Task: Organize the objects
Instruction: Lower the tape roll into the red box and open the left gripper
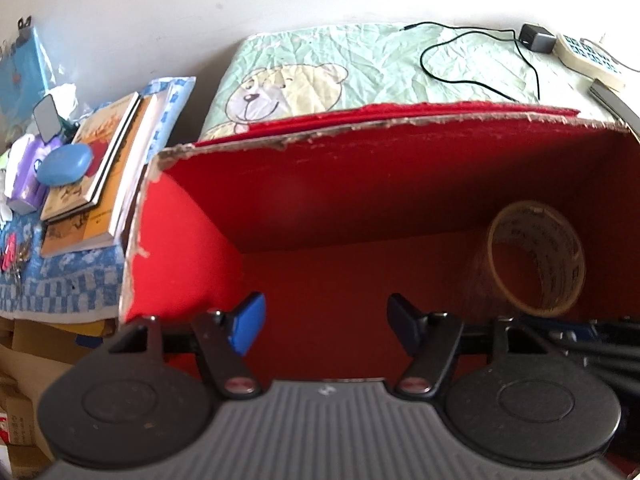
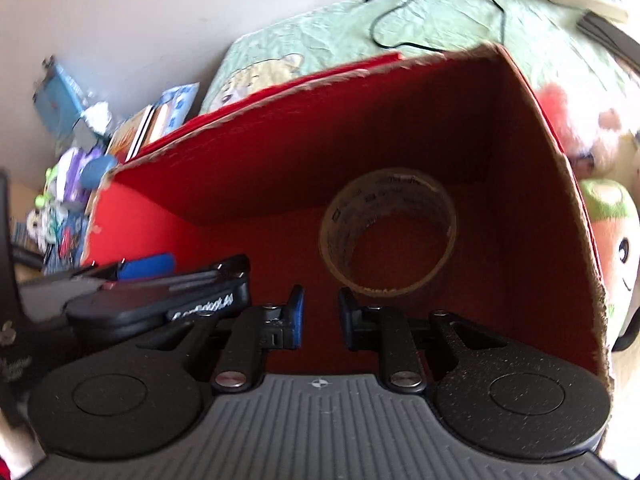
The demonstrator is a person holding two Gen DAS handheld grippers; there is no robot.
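Observation:
A red cardboard box (image 1: 280, 184) with torn edges stands open in front of both grippers; it also fills the right wrist view (image 2: 540, 216). A roll of clear brown tape (image 1: 536, 258) lies on the box floor at the right; in the right wrist view the tape roll (image 2: 388, 232) lies just beyond the fingertips. My left gripper (image 1: 326, 322) is open and empty over the box floor. My right gripper (image 2: 320, 316) is open with a narrow gap, empty, just short of the tape. The left gripper (image 2: 148, 280) shows at the left in the right wrist view.
A stack of books (image 1: 100, 184) with a blue oval case (image 1: 64, 164) sits on a blue checked cloth at the left. Behind the box, a bear-print blanket (image 1: 360, 68) carries a black charger with cable (image 1: 536, 38) and a remote (image 1: 592, 60). Plush toys (image 2: 608, 216) lie at the right.

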